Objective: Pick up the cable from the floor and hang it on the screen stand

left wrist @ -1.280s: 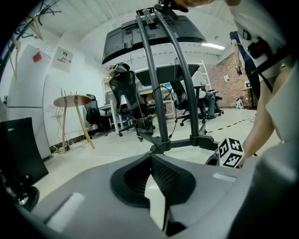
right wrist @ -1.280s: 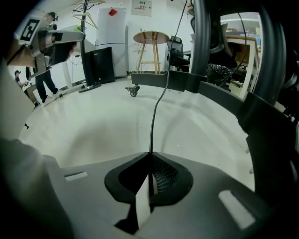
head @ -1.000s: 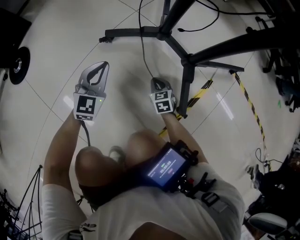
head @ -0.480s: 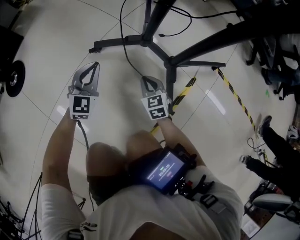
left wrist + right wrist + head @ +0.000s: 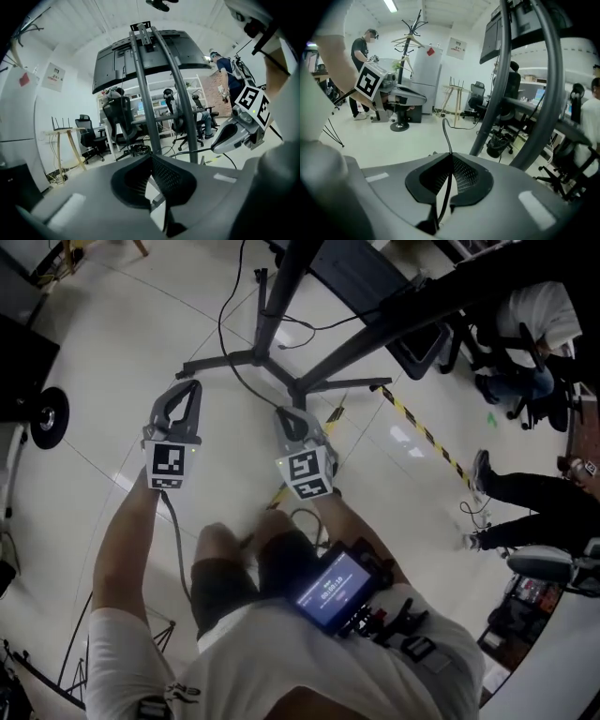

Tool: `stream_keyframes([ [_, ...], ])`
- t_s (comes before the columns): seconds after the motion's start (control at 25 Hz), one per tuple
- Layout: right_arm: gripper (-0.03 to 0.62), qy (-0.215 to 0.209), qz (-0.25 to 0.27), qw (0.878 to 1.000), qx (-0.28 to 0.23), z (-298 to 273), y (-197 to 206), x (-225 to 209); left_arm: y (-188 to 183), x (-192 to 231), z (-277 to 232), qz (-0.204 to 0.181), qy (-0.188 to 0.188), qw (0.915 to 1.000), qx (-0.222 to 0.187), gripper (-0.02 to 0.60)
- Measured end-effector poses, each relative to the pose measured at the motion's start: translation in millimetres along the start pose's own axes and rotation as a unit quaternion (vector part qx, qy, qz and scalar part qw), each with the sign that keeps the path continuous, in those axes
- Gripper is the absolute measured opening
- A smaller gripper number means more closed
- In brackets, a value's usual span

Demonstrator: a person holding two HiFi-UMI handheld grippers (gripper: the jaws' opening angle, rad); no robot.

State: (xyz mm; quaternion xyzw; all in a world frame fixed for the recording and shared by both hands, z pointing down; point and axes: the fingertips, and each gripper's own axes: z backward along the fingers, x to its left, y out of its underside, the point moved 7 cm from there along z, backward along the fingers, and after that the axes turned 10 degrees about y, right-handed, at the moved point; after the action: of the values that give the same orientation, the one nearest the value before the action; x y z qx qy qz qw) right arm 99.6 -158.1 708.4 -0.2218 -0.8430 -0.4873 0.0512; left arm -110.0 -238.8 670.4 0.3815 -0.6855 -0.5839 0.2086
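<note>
Office floor (image 5: 94, 352) | right gripper (image 5: 451, 156) jaws clenched on cable (image 5: 446, 133), off floor | left gripper (image 5: 151, 157) jaws closed, empty | remaining: hang cable on stand (image 5: 496, 93) beyond jaws

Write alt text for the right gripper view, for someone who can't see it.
The right gripper has its jaws shut on a thin black cable that rises from their tips. Behind stand the grey tubes of the screen stand; the left gripper shows at far left.
</note>
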Motion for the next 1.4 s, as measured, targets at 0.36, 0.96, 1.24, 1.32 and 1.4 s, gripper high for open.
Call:
stream_keyframes([
  [0.36, 0.026, 0.033, 0.012, 0.998, -0.058, 131.2, -179.9, -78.0, -193.6, 2.0, 50.6, 0.008, -0.013, 0.9997, -0.022, 0.003],
  [0.96, 0.025, 0.097, 0.04, 0.977, -0.187, 303.5, -412.9, -174.9, -442.2, 27.9, 118.3, 0.0, -0.059, 0.993, -0.102, 0.003],
  [1.24, 0.025, 0.144, 0.05, 0.954, -0.258, 382.0, -475.0, -196.3, -501.7, 20.4, 154.6, -0.026, -0.068, 0.986, -0.15, 0.003],
  [1.32, 0.025, 0.154, 0.052, 0.949, -0.272, 398.7, -481.4, -205.7, -510.6, 10.9, 153.9, -0.031, -0.066, 0.9852, -0.155, 0.003],
  [1.4, 0.025, 0.16, 0.054, 0.945, -0.281, 409.3, -485.0, -210.4, -512.9, 3.5, 151.3, -0.034, -0.062, 0.9853, -0.156, 0.003],
])
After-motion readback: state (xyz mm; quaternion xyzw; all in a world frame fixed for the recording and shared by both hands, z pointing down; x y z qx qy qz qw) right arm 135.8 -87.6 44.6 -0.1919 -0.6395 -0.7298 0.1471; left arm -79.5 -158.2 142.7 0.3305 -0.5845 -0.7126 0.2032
